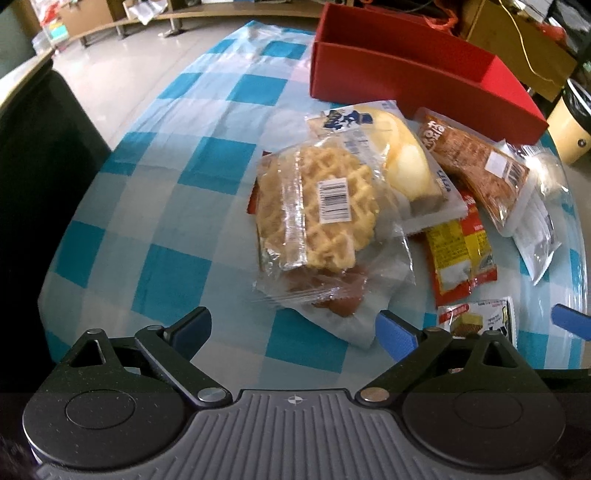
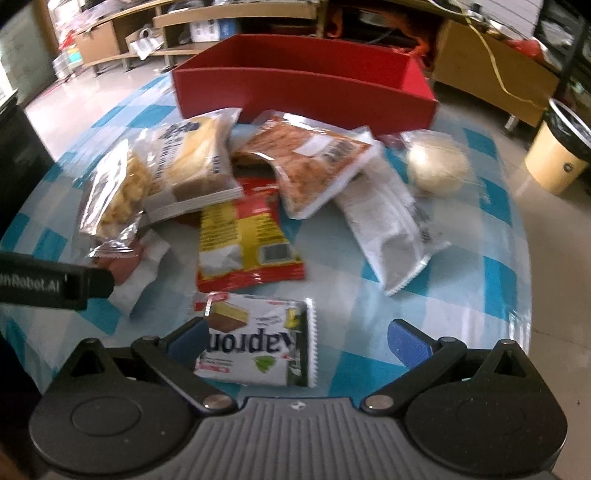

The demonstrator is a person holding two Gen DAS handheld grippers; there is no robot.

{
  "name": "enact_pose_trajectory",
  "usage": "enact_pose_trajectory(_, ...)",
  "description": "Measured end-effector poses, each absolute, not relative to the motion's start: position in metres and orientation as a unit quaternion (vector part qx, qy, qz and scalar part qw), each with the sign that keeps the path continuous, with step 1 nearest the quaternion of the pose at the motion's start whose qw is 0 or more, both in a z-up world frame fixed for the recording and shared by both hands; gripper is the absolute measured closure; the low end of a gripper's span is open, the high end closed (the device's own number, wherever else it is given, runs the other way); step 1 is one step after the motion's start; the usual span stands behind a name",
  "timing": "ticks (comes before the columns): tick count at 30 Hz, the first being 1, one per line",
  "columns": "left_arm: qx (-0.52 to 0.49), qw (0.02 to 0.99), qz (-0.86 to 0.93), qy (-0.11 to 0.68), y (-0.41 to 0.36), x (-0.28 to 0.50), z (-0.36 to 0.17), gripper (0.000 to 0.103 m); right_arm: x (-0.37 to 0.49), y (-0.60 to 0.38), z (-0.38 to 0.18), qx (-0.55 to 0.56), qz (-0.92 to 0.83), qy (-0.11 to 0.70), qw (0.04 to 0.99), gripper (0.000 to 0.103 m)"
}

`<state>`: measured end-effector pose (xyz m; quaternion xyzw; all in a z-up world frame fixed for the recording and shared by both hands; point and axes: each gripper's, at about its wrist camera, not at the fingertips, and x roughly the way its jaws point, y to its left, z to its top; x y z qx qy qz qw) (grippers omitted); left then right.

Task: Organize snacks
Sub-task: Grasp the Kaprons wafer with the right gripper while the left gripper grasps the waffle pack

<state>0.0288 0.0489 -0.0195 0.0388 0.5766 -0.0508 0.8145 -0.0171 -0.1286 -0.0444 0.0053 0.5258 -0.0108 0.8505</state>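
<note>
The left gripper point(image 1: 293, 332) is hovering with fingers point(image 1: 397, 336) spread wide, holding nothing; the waffle packet point(image 1: 317, 210) is lying just ahead of them. The right gripper point(image 2: 299, 341) is gaping empty, the wafer packet point(image 2: 258, 341) lying between its fingers on the tabletop point(image 2: 461, 295).

I see pale glossy floor point(image 2: 546, 229), long low wooden shelving point(image 2: 229, 14) behind, a wooden cabinet point(image 2: 491, 70) trailing a yellow cable point(image 2: 495, 62), and a cream bin point(image 2: 557, 155) lined black.
</note>
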Motion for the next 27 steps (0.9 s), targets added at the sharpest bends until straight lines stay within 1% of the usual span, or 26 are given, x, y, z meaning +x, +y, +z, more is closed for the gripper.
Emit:
enact_pose_trajectory(5,0.026,0.814,-0.050,0.578,0.054,0.032,-0.018,0.005,-0.007,-0.118,-0.061,-0.007,0.001,0.539,0.842,0.001)
enact_pose_trajectory(9,0.017,0.813,-0.044,0.580,0.060,0.036,-0.019,0.005,-0.005,-0.121,-0.069,0.019,0.005,0.549,0.835,0.000)
enact_pose_trajectory(14,-0.004,0.811,-0.037,0.584,0.069,0.041,-0.017,0.005,-0.012,-0.119,-0.071,0.011,0.007,0.536,0.844,0.000)
enact_pose_trajectory(19,-0.013,0.821,-0.025,0.571,0.077,0.045,-0.010,0.003,-0.013,-0.119,-0.070,-0.006,0.030,0.542,0.840,0.001)
enact_pose_trajectory(20,-0.016,0.822,-0.023,0.568,0.077,0.045,-0.009,0.003,-0.013,-0.120,-0.069,-0.007,0.032,0.541,0.841,0.002)
enact_pose_trajectory(22,-0.024,0.827,-0.022,0.561,0.077,0.045,-0.005,0.003,-0.016,-0.120,-0.065,-0.011,0.039,0.534,0.845,0.012)
enact_pose_trajectory(24,-0.028,0.833,-0.027,0.552,0.077,0.047,0.000,0.003,-0.019,-0.121,-0.058,-0.009,0.050,0.523,0.851,0.038)
enact_pose_trajectory(25,-0.029,0.837,-0.029,0.546,0.076,0.047,0.003,0.002,-0.019,-0.123,-0.056,-0.004,0.050,0.523,0.851,0.043)
enact_pose_trajectory(26,-0.028,0.841,-0.031,0.540,0.075,0.048,0.006,0.001,-0.019,-0.126,-0.054,0.001,0.052,0.523,0.851,0.050)
enact_pose_trajectory(27,-0.027,0.845,-0.032,0.534,0.073,0.050,0.010,0.000,-0.019,-0.128,-0.054,0.006,0.051,0.523,0.851,0.054)
